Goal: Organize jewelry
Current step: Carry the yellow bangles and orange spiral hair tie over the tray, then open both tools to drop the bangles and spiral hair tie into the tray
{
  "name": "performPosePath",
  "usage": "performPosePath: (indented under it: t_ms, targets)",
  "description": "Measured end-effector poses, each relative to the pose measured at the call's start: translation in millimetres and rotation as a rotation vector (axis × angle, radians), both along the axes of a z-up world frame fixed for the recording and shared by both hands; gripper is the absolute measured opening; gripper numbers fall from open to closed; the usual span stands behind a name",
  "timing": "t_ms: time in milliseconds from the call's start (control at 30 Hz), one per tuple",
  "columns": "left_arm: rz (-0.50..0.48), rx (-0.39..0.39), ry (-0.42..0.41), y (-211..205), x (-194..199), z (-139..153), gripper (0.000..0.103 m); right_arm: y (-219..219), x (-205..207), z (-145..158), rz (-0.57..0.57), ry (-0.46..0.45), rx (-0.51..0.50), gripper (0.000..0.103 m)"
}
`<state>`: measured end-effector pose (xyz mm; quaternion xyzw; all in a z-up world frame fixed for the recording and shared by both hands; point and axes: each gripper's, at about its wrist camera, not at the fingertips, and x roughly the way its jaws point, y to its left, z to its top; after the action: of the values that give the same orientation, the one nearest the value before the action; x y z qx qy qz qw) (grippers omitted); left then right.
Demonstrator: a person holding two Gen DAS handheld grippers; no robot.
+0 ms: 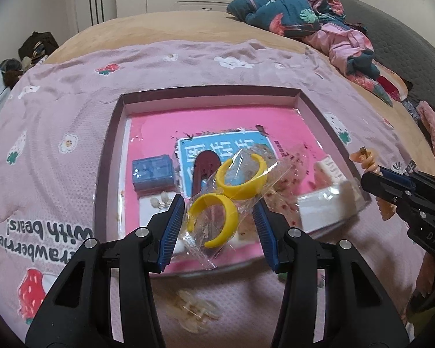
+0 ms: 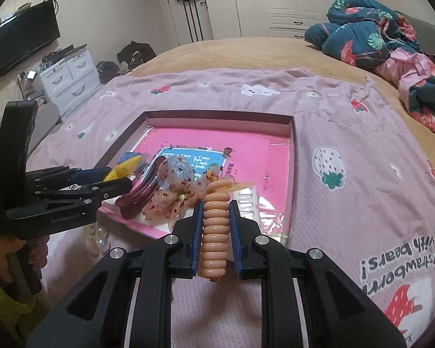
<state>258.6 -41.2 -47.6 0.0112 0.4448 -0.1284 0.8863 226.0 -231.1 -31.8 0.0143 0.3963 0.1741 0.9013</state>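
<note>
Blue box (image 1: 152,173): ahead and left of the left jaws, lying in the tray (image 1: 113,145).
Comb (image 1: 203,171): dark red, straight ahead of the left jaws, past the bag.
Left gripper (image 1: 217,211): jaws fairly wide, both blue pads touching a clear bag (image 1: 232,200) held above the tray.
Rings (image 1: 226,200): two open yellow ones inside the bag, between the left jaws and just beyond their tips.
White box (image 1: 324,206): right of the left jaws, at the tray's near right.
Right gripper (image 2: 216,217): jaws narrow, clamped on a peach coil tie (image 2: 214,237) standing lengthwise between them, over the tray's near edge.
</note>
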Motion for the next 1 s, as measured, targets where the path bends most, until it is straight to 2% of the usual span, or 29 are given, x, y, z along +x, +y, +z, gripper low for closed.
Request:
performPosePath:
  t_ms: [667, 1000]
  targets:
    - [0.093, -0.013, 0.009, 38, 30, -11, 0.040, 49, 41, -12, 0.065, 0.011, -0.034, 0.017]
    - [0.101, -0.009, 0.021, 41, 33, -18, 0.041, 62, 59, -36, 0.066, 0.057, -0.074, 0.017]
